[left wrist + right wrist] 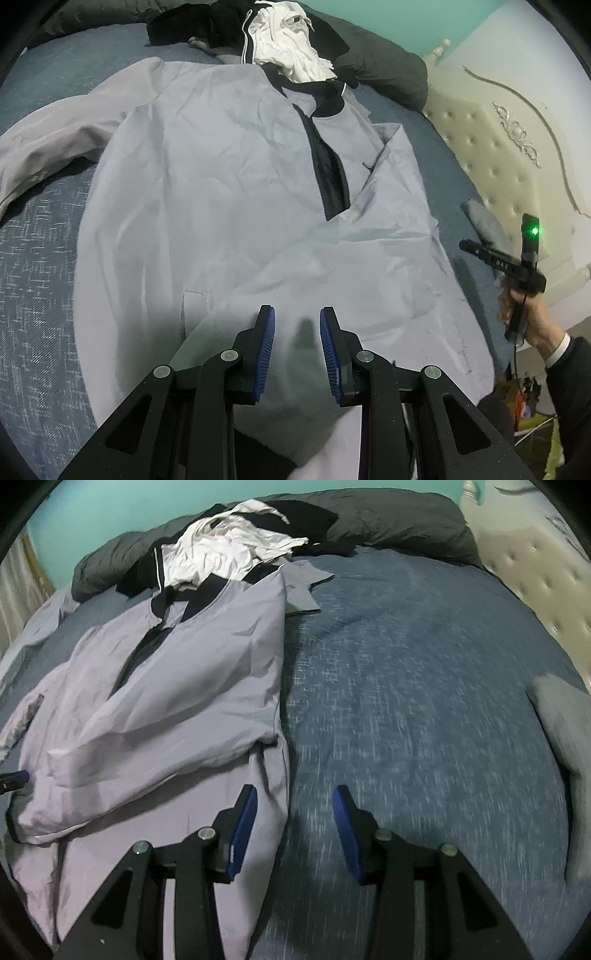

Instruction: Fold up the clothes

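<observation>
I see the jacket (229, 192) spread across the bed (40, 266), its collar toward the clothes pile (291, 48), 1 side already folded over its middle. It looks thin, light and floppy, probably a bit slick, so I would pinch a hem or sleeve edge rather than bunched cloth. My left tongs (297, 321) hover low over the jacket's hem, parted and holding nothing. My right tongs (293, 801) hang just beside the jacket's folded edge, wide apart, empty too.
</observation>
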Demonstrator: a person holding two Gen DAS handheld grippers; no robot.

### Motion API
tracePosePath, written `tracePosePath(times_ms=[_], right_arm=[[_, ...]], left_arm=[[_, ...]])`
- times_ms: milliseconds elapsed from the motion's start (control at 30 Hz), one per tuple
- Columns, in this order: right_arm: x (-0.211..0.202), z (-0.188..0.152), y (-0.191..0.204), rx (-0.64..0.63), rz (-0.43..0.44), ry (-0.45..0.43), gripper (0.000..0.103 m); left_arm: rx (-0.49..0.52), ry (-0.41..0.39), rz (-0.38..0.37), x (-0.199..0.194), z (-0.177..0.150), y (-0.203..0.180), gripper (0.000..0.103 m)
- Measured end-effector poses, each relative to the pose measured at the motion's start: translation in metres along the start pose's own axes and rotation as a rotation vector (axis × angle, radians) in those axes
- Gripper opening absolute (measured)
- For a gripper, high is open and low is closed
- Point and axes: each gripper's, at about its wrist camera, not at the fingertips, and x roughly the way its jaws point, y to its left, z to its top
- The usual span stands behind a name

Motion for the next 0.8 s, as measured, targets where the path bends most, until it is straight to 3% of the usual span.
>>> tracePosePath(times_ms=[200,400,467,533,667,800], right_arm=[[0.029,0.014,0.005,-0.053,-0.02,0.02,0.04],[0.046,0.018,0.014,-0.109,-0.024,0.03,0.019],[0.048,0.018,0.016,-0.116,-0.023,0.021,0.007],[0.045,0.018,0.012,-0.093,-0.039,0.001,0.003],[0.042,0.015,0.001,-0.012,-0.046,-0.038,0.002],[0.046,0.012,-0.004,0.024,-0.041,-0.018,0.002]], left_arm=[[0.014,-0.002,0.018,0.015,-0.003,0.004,0.028],[0.005,-0.008,0.019,0.025,-0.008,0.013,0.028],[0.0,-0.017,0.024,0.026,-0.01,0.016,0.028],[-0.002,-0.023,0.024,0.027,-0.012,0.019,0.027],[-0.017,-0.031,0.03,0.03,-0.016,0.025,0.025],[-0.047,-0.044,0.035,0.03,-0.019,0.032,0.018]])
